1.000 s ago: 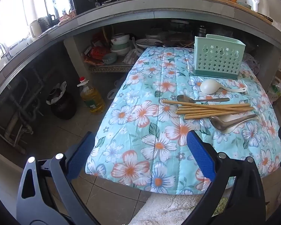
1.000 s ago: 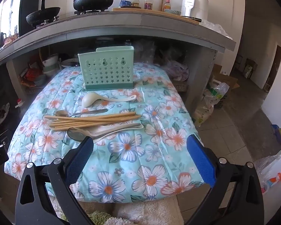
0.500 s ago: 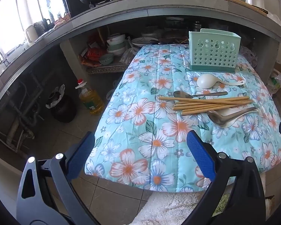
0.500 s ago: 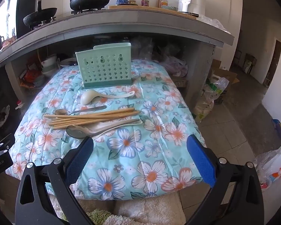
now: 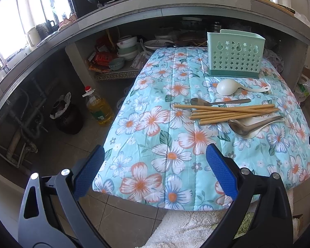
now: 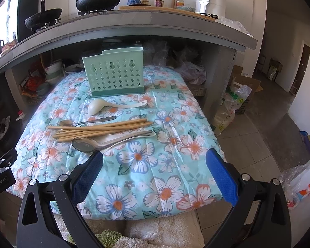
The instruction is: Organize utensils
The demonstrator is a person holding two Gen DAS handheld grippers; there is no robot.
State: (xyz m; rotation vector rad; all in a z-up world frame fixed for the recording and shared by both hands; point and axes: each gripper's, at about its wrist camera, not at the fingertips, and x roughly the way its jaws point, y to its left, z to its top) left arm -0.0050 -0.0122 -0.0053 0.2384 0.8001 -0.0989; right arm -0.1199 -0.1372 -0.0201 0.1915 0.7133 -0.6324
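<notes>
A mint green utensil caddy [image 5: 235, 54] [image 6: 113, 75] with star cut-outs stands upright at the far end of the floral-covered table [image 5: 155, 124] [image 6: 155, 165]. In front of it lie a white ladle [image 5: 227, 86] [image 6: 105, 105], a small metal spoon [image 5: 212, 102] [image 6: 82, 122], several wooden chopsticks [image 5: 233, 112] [image 6: 99, 129], and a large metal spoon [image 5: 243, 127] [image 6: 93, 143] resting on a white spoon [image 6: 134, 136]. My left gripper [image 5: 155, 170] is open and empty above the near left table edge. My right gripper [image 6: 154, 174] is open and empty above the near edge.
A stone counter [image 6: 134, 24] with pots overhangs the far end. Under it are shelves with bowls [image 5: 127, 49]. An oil bottle [image 5: 99, 108] and a dark pot [image 5: 67, 115] stand on the floor at left. Bags [image 6: 233, 101] sit on the right. A fluffy rug [image 6: 165, 231] lies below.
Both grippers have risen and drawn slightly nearer to the table, so the utensils sit lower in view. Both stay open. Nothing on the table has moved.
</notes>
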